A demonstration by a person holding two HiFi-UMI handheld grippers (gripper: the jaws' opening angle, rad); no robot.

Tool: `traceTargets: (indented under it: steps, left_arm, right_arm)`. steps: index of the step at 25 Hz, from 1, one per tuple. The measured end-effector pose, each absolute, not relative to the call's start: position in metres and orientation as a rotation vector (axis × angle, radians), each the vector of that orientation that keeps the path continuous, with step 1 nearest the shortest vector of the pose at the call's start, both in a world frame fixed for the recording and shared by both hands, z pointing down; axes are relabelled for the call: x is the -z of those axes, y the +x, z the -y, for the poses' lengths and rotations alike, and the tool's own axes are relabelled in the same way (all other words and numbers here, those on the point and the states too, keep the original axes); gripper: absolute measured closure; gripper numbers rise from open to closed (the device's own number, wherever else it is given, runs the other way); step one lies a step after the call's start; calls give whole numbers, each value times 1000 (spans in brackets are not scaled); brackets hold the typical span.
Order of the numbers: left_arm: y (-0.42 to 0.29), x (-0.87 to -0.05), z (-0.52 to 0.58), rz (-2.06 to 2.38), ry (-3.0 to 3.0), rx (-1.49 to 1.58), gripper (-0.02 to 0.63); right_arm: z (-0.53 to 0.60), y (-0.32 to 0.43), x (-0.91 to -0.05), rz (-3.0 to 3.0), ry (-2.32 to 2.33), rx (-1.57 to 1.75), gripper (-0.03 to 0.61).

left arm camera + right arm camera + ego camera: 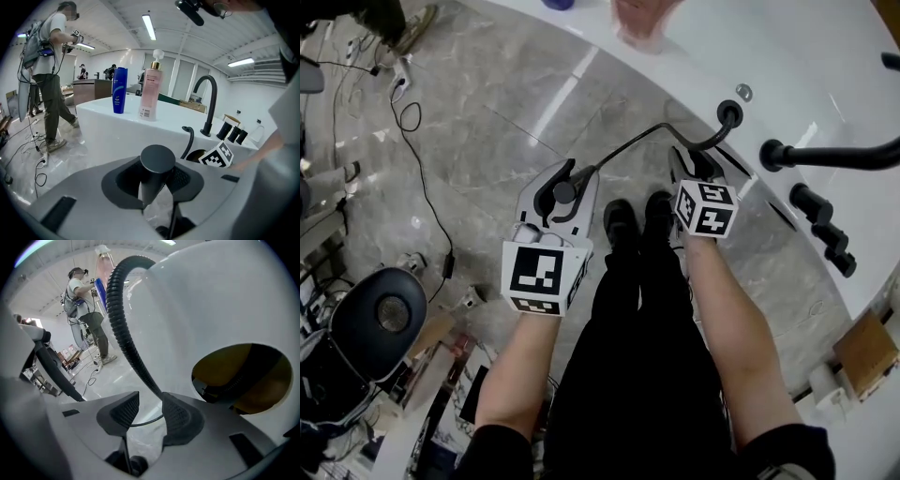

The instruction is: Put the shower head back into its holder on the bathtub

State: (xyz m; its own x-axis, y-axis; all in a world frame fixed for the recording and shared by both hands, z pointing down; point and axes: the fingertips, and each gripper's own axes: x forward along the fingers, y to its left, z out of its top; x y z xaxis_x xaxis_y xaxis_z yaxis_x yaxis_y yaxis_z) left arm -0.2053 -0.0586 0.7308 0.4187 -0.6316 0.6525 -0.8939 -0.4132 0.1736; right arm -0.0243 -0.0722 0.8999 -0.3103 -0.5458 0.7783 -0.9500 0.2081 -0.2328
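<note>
My left gripper (562, 187) is shut on the black shower head (563, 193), out over the marble floor. In the left gripper view its round end (157, 161) stands up between the pads of the left gripper (157, 180). The black hose (647, 136) runs from it to the holder hole (729, 114) in the white bathtub rim (825, 75). My right gripper (689, 164) is close beside the tub wall under that hole. Its jaws (145, 413) stand open; the ribbed hose (124, 329) passes just beyond the right pad (180, 418), by the oval opening (239, 376).
A black faucet (834, 155) and black knobs (820, 220) stand on the rim to the right. A blue bottle (119, 90) and a pink bottle (150, 91) stand further along it. Cables (408, 117) and a stool (380, 319) lie left; a person (47, 70) stands beyond.
</note>
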Motion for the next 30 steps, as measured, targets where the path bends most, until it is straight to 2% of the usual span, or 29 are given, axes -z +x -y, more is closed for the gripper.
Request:
traceTargets:
  steps: [6, 8, 13, 20, 30]
  left_arm:
    - [-215, -678, 51, 1323, 2188, -582, 483]
    - [-221, -655, 53, 1351, 2200, -555, 483]
    - [-226, -620, 62, 1381, 2199, -594, 483]
    - [-203, -558, 90, 1372, 2275, -566, 483]
    - [-154, -520, 105, 1299, 2353, -552, 485]
  right_arm:
    - [83, -21, -898, 1927, 1371, -943, 407]
    - [87, -20, -890, 1920, 1350, -922, 466]
    - [52, -26, -835, 1925, 1244, -928, 506]
    - [26, -3, -746, 1948, 1252, -968, 508]
    - [57, 59, -673, 1950, 1427, -956, 506]
